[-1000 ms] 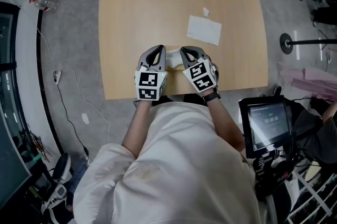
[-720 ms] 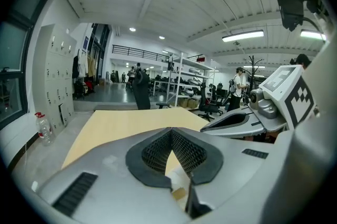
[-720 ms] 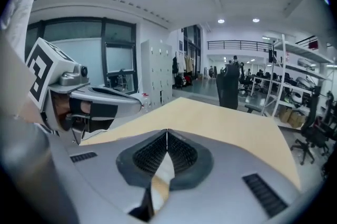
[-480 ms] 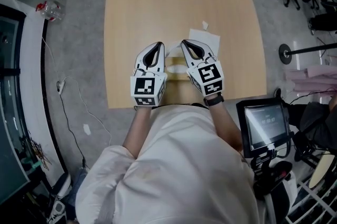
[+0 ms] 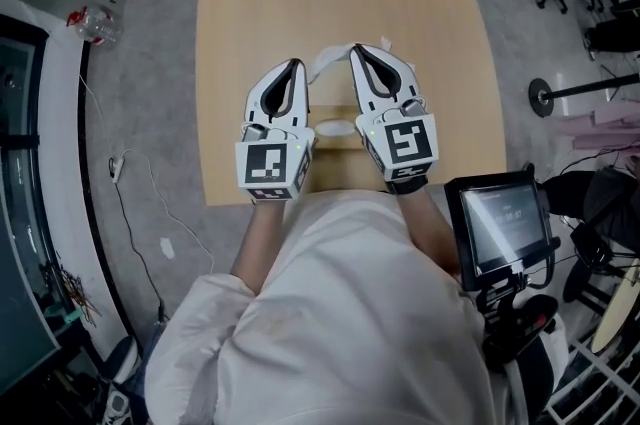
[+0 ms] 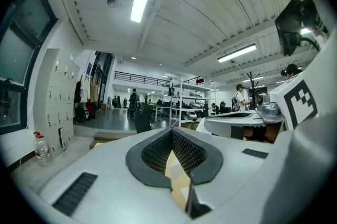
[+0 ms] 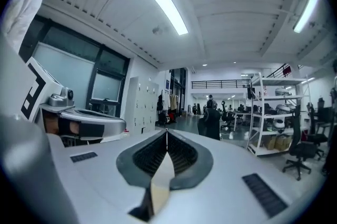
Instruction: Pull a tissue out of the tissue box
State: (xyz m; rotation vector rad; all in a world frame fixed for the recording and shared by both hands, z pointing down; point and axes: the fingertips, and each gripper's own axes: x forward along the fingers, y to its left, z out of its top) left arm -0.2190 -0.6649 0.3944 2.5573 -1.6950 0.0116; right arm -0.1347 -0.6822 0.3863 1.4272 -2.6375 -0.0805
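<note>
In the head view a tan tissue box (image 5: 336, 147) with a white oval slot lies near the front edge of the wooden table (image 5: 240, 13), between my two wrists. Above it a white tissue (image 5: 328, 63) stretches between the two gripper tips. My left gripper (image 5: 296, 63) has its jaws together at the tissue's left end; in the left gripper view (image 6: 171, 133) the tips meet. My right gripper (image 5: 356, 47) is shut on the tissue's right end, and a pale strip of tissue (image 7: 160, 181) shows between its jaws (image 7: 166, 133). Both point forward, raised off the table.
A small white scrap (image 5: 387, 41) lies on the table beyond the right gripper. A tablet on a stand (image 5: 505, 228) stands at the right of my body. A plastic bottle (image 5: 85, 17) and a cable (image 5: 140, 183) lie on the floor to the left.
Both grippers have risen from the box and moved forward, drawing the tissue up between them. The flat tissue seen earlier on the table is now hidden behind the right gripper.
</note>
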